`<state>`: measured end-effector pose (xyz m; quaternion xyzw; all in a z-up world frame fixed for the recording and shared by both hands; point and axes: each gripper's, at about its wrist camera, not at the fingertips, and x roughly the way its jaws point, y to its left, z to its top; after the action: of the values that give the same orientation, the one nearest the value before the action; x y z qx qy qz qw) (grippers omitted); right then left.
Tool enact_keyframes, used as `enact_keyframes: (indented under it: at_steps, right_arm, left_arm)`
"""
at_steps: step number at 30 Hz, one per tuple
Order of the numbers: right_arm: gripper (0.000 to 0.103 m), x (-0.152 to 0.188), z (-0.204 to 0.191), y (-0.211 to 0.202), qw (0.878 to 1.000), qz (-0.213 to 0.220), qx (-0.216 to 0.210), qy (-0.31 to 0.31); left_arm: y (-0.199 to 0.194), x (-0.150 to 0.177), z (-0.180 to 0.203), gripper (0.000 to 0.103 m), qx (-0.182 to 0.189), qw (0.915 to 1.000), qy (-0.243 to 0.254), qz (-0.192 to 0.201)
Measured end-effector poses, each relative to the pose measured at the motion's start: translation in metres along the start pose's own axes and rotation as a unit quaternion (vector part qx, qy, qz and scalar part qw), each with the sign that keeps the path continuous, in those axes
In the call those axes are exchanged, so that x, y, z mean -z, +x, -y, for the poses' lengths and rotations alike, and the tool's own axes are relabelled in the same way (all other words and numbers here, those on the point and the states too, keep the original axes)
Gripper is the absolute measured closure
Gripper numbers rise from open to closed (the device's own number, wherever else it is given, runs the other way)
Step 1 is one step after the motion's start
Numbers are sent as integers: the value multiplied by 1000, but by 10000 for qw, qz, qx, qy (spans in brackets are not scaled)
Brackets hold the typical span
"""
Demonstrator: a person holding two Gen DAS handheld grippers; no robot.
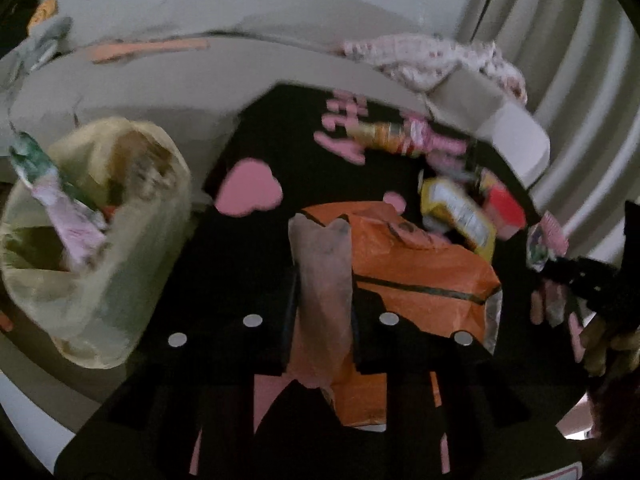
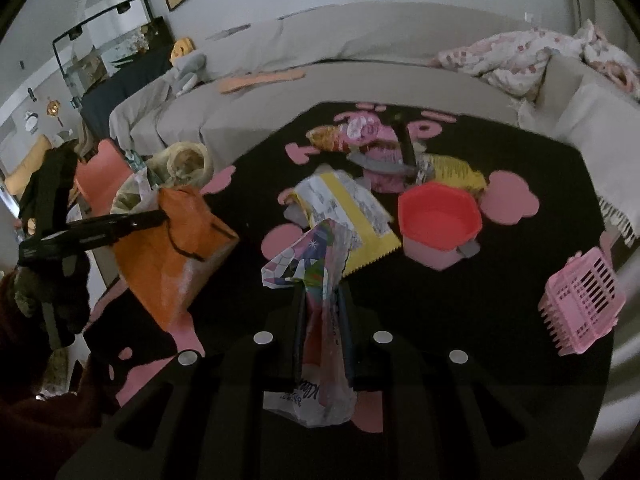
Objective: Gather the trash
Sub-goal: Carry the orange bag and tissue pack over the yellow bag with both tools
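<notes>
Left gripper (image 1: 320, 280) clamped on orange crinkly bag (image 1: 420, 280); right gripper (image 2: 322, 312) pinching a colourful glossy wrapper (image 2: 304, 264). Yellowish trash bag (image 1: 96, 240) off the black table's (image 2: 520, 280) left edge, apparently part-filled (blurred). Remaining mid-table: yellow foil packet (image 2: 348, 212), red hexagonal tub (image 2: 438, 220), further wrappers near far edge.

A black table (image 2: 500, 280) with pink shapes bears a yellow wrapper (image 2: 352, 208), red bowl (image 2: 438, 220) and pink basket (image 2: 580, 300).

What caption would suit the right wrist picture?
Right gripper clamps a colourful wrapper above the black table; left gripper holds an orange bag.
</notes>
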<state>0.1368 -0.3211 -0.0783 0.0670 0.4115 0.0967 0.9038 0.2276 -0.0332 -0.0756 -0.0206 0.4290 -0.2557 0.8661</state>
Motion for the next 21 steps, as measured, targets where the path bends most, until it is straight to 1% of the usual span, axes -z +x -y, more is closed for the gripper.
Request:
enact_keyframes:
  at_steps: [3,6,8,11,14,18,21]
  right_arm:
    - [87,-8,-6,-11,9998,199,-29,-52]
    - [87,-23,-20,-24,9985,503,-130,-188]
    - [87,-34,-32,-32,9969,688,-220,-314]
    - [87,-51,-54,-39,9937,916,-382,-518]
    - [87,-66,-79,-44,9894,1096,-519,-795]
    - [87,-80,-102,-40,9858,1164,-649,-1026]
    - [87,-87,-112,-31,9854,1099,-814,-1018]
  left_arm:
    - [-31,-7,1,83,-171,9989,3,426]
    - [-62,-14,2,83,-560,9946,77,866]
    - [-81,-17,-2,82,-812,9902,65,1133]
    - [-102,-21,-17,82,-1073,9842,-101,1404]
    - [-119,-20,-35,82,-1271,9787,-325,1579]
    - [-143,-16,-63,82,-1594,9681,-637,1823]
    - [-158,-12,-89,82,-2003,9549,-855,2021]
